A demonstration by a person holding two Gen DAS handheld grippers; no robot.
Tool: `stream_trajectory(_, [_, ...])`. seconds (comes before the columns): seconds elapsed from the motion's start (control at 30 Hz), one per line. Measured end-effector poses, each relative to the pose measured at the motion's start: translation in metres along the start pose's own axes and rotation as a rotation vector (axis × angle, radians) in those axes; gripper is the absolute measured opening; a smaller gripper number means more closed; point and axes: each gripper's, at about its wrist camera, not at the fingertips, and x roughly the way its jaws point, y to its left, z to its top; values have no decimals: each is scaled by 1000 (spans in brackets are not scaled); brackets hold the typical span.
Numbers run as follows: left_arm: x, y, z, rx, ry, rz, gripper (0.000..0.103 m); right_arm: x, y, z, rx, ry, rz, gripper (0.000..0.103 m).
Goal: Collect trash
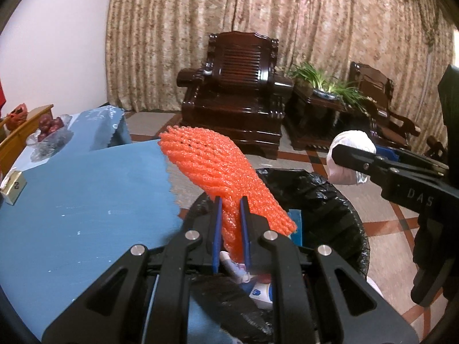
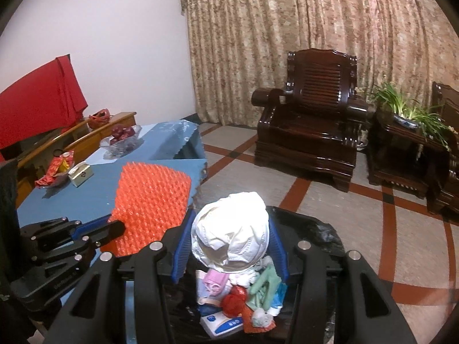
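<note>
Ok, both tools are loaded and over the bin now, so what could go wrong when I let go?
1. The orange foam net is long and its far end still reaches over the blue table, so it may catch on the black bin liner or fall outside.
2. The white wad sits above piled trash and could roll off.
</note>
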Motion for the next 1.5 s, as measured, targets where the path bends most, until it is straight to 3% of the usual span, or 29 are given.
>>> stream_trajectory(0.37, [43,-19,-5,25,58,-59,12,23,-30,-12,24,45,-41,50])
stream_trajectory(0.47, [52,-15,-5,24,73,-81,22,30,-36,-15,29,59,-50,54])
stream_trajectory(0.57, [57,-12,-6,9,80,-86,42,32,-41,-17,29,63,-71,68])
stream_trajectory(0.67, [55,-3,-9,-6,82,-71,51,30,-43,-18,37,62,-80,79])
stream_trajectory(0.73, [52,0,-10,-13,78,-56,62,27,-43,-17,39,56,-86,93])
stream_trajectory(0.8, [45,5,-10,-20,68,-30,78,22,-41,-17,42,50,-78,97])
stream_trajectory(0.9, [28,15,-13,-39,45,15,90,16,-38,-14,56,52,-62,97])
stream_trajectory(1.5, [-63,39,-11,-98,-16,153,95,-41,15,-10,23,21,15,97])
